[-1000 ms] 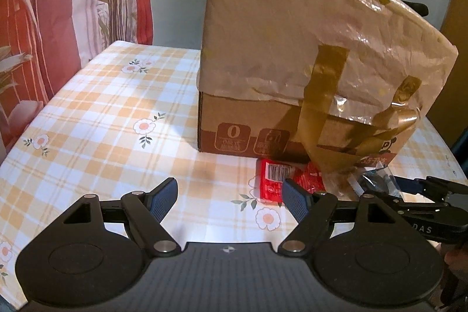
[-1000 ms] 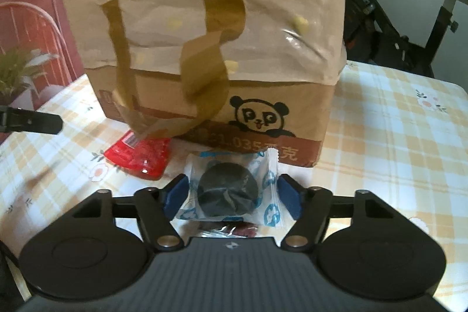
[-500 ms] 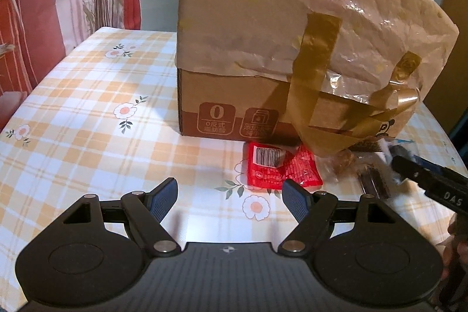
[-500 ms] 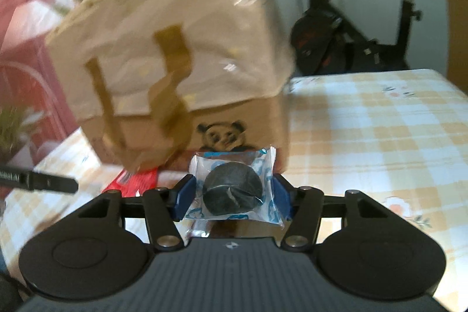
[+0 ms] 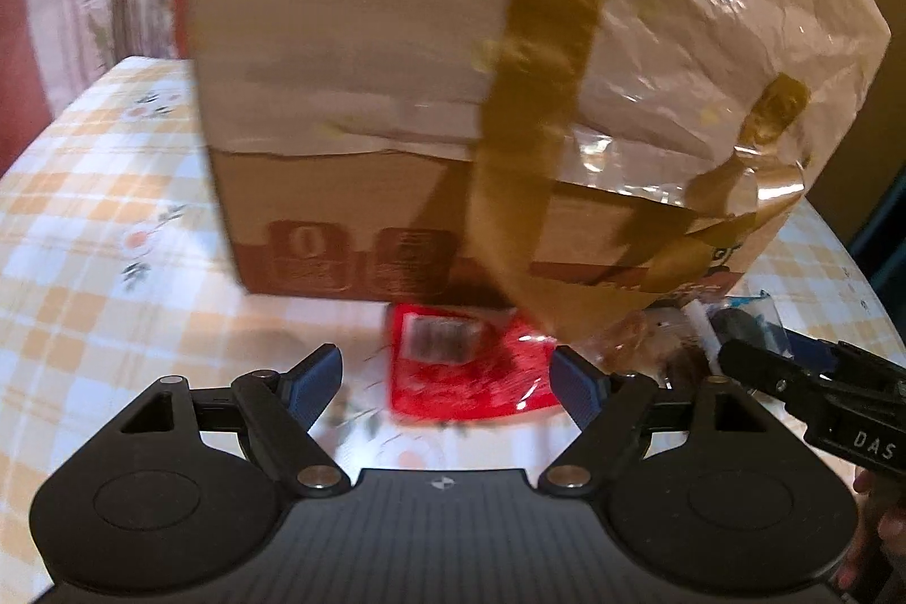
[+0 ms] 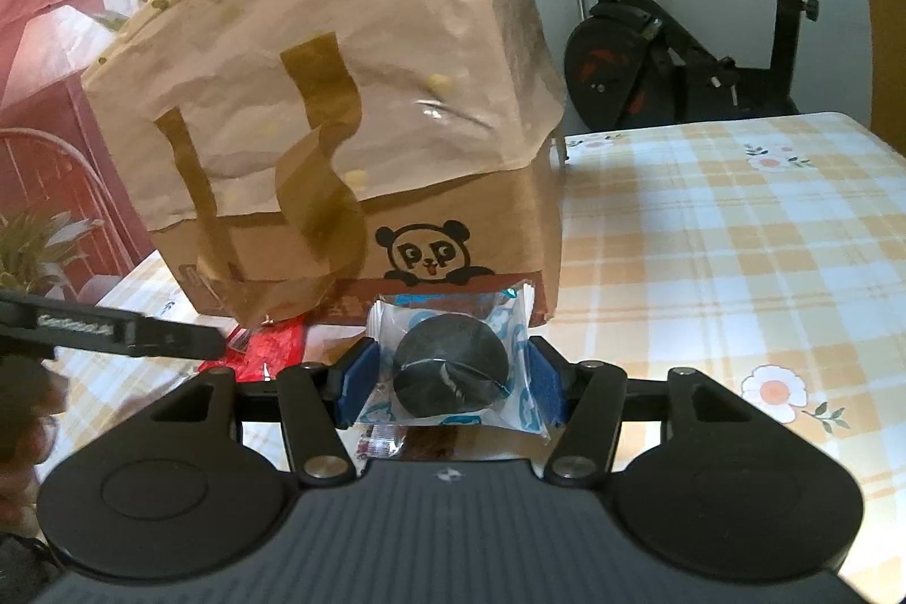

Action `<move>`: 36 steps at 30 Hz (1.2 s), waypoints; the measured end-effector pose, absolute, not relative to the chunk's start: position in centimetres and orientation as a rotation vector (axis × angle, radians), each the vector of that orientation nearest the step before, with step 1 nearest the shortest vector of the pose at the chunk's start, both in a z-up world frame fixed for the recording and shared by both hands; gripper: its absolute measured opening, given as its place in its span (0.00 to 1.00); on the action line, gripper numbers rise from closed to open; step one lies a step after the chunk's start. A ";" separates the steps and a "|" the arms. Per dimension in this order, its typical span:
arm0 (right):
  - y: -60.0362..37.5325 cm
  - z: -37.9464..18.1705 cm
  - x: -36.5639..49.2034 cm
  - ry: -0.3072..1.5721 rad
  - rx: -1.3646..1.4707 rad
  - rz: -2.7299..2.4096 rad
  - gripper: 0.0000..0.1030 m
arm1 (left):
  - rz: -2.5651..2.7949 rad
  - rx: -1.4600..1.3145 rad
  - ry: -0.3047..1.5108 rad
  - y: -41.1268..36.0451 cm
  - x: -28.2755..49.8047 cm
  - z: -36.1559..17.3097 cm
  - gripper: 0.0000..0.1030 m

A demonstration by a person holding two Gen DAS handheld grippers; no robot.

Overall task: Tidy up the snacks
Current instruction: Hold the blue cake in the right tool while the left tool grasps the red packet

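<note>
Checked tablecloth (image 6: 736,230), paper-draped box (image 6: 340,106)

snack packets (image 5: 470,366) before box (image 5: 362,219), on table (image 5: 102,219)

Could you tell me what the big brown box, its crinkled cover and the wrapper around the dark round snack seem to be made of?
Big brown box: likely matte corrugated cardboard, with printed panda and flat stiff walls.
Crinkled tan cover: looks like paper under glossy film or tape; it creases and glints.
Wrapper of the dark round snack: thin clear plastic with blue print; the snack shows through.
</note>
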State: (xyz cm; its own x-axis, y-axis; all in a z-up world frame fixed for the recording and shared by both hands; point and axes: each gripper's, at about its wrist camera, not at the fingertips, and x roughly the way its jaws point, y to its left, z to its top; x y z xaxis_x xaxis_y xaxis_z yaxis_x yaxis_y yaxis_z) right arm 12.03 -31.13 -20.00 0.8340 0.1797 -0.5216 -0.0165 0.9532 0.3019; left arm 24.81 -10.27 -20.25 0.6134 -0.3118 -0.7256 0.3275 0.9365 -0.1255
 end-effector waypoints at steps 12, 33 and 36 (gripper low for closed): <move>-30.9 -20.3 12.4 0.593 0.288 0.137 0.58 | -0.361 0.091 0.834 -14.1 27.3 -22.2 0.88; -31.1 -20.4 12.6 0.599 0.309 0.134 0.58 | -0.311 0.119 0.808 -10.8 23.6 -22.8 0.72; -31.1 -20.4 12.6 0.601 0.303 0.137 0.58 | -0.301 0.114 0.804 -10.4 23.1 -22.5 0.70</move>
